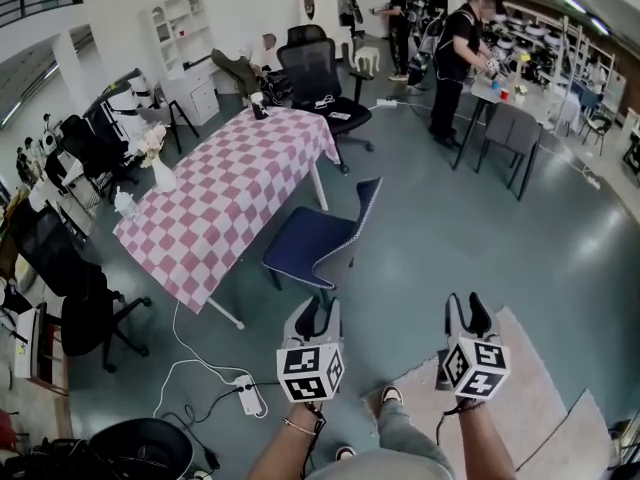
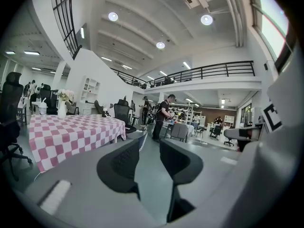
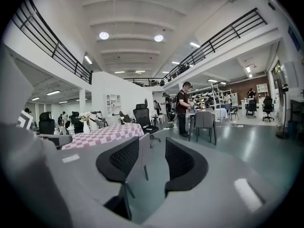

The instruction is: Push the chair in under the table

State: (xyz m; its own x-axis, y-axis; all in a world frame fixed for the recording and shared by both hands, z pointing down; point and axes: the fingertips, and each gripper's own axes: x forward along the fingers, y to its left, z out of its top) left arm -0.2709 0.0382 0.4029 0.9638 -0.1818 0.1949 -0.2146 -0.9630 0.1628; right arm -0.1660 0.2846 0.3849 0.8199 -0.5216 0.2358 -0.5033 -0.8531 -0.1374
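Note:
The blue-seated chair (image 1: 318, 238) with a grey back stands pulled out and angled off the near right side of the table (image 1: 225, 193), which wears a pink-and-white checked cloth. My left gripper (image 1: 318, 310) hovers just short of the chair's back, jaws open and empty. My right gripper (image 1: 467, 308) is level with it further right, over bare floor, also open and empty. In the left gripper view the left gripper (image 2: 148, 148) points past the chair's edge (image 2: 141, 140) beside the table (image 2: 76, 132). In the right gripper view the right gripper (image 3: 152, 146) frames the chair's back (image 3: 141, 153) ahead.
A black office chair (image 1: 320, 78) stands at the table's far end, and more black chairs (image 1: 90, 308) crowd the left. A power strip (image 1: 248, 393) with cables lies on the floor near the table's corner. A vase (image 1: 160, 173) sits on the table. People work at benches (image 1: 460, 48) at the back right.

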